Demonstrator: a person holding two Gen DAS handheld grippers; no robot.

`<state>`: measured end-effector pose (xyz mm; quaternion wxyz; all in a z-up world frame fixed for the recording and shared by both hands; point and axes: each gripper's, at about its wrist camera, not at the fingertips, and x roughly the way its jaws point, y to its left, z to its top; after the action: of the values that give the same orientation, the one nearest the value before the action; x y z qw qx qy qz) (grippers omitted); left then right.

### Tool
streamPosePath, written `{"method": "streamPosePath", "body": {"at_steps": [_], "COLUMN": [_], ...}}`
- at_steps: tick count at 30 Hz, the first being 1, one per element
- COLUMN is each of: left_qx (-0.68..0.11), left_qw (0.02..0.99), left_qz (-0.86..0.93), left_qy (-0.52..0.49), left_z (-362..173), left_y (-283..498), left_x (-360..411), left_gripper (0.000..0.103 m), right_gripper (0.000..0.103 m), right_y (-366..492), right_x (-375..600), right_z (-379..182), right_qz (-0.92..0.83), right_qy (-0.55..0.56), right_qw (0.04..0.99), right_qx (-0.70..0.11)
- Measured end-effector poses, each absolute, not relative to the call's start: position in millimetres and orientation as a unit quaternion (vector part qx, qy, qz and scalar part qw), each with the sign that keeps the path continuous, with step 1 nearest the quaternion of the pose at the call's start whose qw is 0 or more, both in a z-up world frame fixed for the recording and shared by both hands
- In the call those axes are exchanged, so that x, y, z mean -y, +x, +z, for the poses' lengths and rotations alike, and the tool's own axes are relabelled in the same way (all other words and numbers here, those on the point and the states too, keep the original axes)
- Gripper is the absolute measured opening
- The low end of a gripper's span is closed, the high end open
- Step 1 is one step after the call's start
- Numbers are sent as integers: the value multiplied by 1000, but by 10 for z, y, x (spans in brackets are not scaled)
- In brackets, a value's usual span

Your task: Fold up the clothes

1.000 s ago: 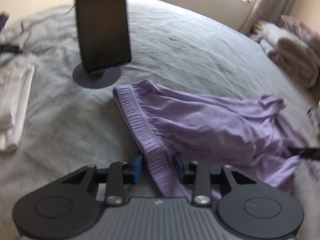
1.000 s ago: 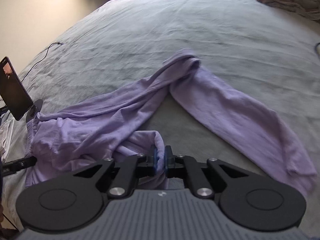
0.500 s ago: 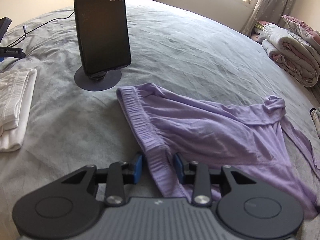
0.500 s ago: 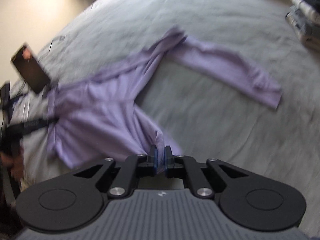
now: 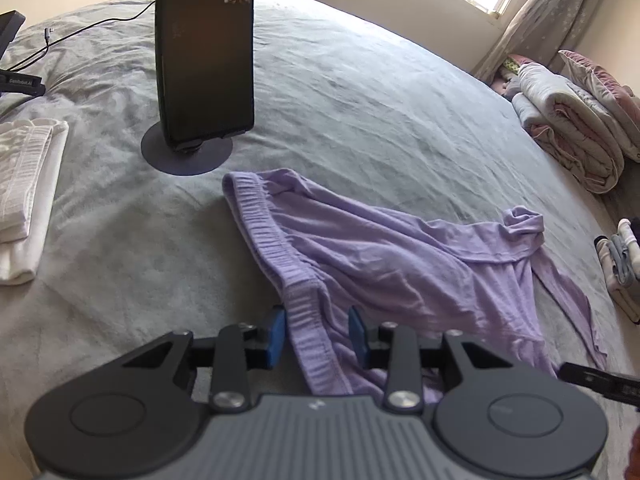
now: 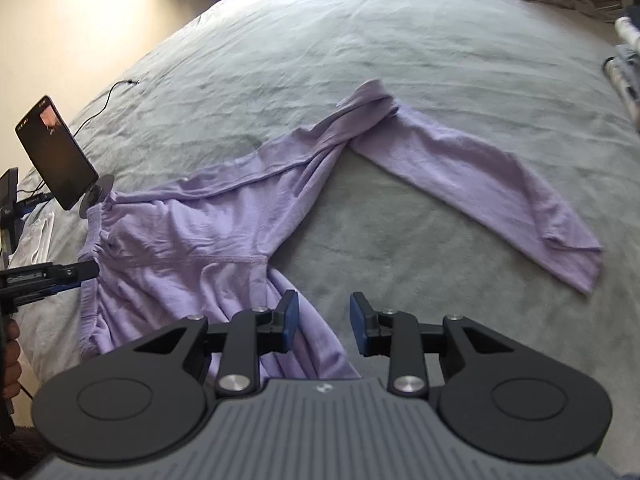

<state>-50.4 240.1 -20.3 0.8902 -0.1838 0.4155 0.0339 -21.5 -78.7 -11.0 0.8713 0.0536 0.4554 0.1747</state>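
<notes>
Left gripper (image 5: 317,336) fingers parted, straddling elastic waistband (image 5: 276,248) of lilac pants (image 6: 192,240), not clamped. Pants sprawl unfolded on grey bed (image 6: 360,32), 2 legs splayed. Right gripper (image 6: 324,322) released over near leg. Thin, limp knit; grip waistband, hems.

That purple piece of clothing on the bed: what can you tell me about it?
The lilac thin-knit trousers lie crumpled on the grey blanket. They have a ribbed elastic waistband near the round base of the black phone stand. One leg stretches flat across the blanket; the other runs under the right tool, whose jaws stand open. The waistband passes between the jaws of the left tool, which are spread and not pinching it.
</notes>
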Motion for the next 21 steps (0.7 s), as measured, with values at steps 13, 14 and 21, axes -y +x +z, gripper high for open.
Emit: {"method": "streamPosePath", "body": {"at_steps": [13, 14, 21], "left_qx": [-423, -423, -421], "left_qw": [891, 892, 893], "left_qz": [45, 46, 47], "left_qy": [-156, -154, -153], "left_z": [-292, -294, -293], "left_y": [-485, -483, -493], "left_x": [-2335, -2330, -2328], "left_gripper": [31, 31, 31], "right_gripper": [2, 2, 2], "right_y": [-130, -135, -272], "right_x": [858, 927, 1367], "right_z": [-104, -73, 106], "right_qz": [133, 117, 43], "right_qy": [25, 26, 28], "right_qw": [889, 893, 903], "right_qx": [-438, -435, -427]}}
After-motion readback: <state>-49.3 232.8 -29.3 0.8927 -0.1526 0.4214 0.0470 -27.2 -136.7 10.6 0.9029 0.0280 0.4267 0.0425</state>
